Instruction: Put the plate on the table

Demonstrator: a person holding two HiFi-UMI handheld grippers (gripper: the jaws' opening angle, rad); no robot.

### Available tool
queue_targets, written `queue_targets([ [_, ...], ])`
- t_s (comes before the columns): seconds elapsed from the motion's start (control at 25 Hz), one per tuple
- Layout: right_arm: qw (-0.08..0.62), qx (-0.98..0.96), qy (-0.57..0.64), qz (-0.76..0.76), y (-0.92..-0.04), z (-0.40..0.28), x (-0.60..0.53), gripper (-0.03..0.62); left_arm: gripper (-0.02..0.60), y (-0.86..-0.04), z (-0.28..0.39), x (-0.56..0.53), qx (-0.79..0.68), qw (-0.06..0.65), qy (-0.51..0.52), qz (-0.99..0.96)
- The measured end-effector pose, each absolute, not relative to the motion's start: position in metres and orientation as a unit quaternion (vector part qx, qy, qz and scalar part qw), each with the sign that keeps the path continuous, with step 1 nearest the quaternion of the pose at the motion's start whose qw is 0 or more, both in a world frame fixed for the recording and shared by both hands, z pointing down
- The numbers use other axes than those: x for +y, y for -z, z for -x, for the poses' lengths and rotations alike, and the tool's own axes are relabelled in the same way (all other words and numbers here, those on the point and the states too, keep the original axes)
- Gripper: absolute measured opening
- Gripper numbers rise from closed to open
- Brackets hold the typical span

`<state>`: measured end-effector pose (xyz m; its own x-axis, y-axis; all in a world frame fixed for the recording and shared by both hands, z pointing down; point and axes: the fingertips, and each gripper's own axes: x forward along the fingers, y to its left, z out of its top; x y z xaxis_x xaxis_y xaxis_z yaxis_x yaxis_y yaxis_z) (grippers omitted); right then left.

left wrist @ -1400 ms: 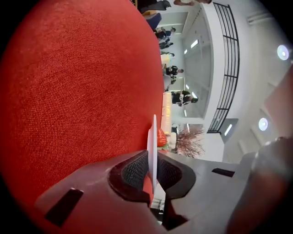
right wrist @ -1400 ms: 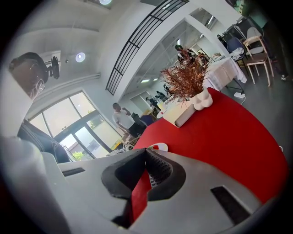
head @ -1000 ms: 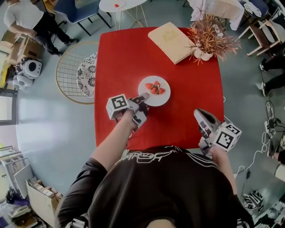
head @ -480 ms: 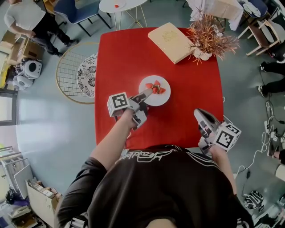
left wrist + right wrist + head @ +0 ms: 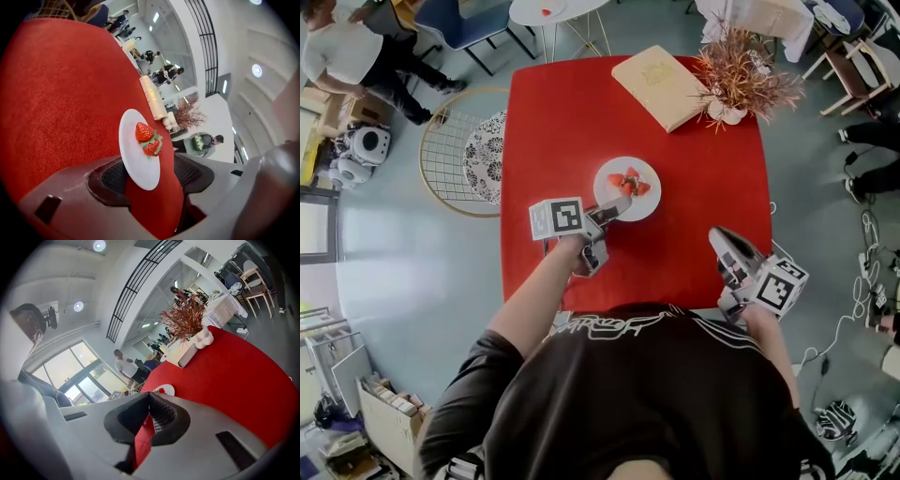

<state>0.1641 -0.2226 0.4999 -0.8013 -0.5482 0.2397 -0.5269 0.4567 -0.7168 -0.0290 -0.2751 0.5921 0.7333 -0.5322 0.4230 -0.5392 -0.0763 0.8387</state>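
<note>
Plate (image 5: 626, 188) with strawberries (image 5: 628, 183) lies flat on the red bench (image 5: 694, 178). Left gripper (image 5: 612, 210) fingers have just been opening and stand wide, the plate's near rim between them, unpressed. Right gripper (image 5: 722, 242) is over the bench's near right edge, fingers closed together.

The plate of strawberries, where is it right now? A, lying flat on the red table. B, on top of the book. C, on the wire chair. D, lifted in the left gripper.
A: the plate lies flat on the red table. The left gripper, whose jaws have just been opening, stands open with the plate's near rim between them.
</note>
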Motion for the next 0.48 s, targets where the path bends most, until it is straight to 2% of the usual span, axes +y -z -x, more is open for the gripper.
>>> queue_targets([
  [0.48, 0.017, 0.849, 0.427, 0.311, -0.505, -0.172, -0.212, 0.007, 0.287, -0.602, 0.018, -0.254, -0.384, 0.447, -0.178, -0.788],
])
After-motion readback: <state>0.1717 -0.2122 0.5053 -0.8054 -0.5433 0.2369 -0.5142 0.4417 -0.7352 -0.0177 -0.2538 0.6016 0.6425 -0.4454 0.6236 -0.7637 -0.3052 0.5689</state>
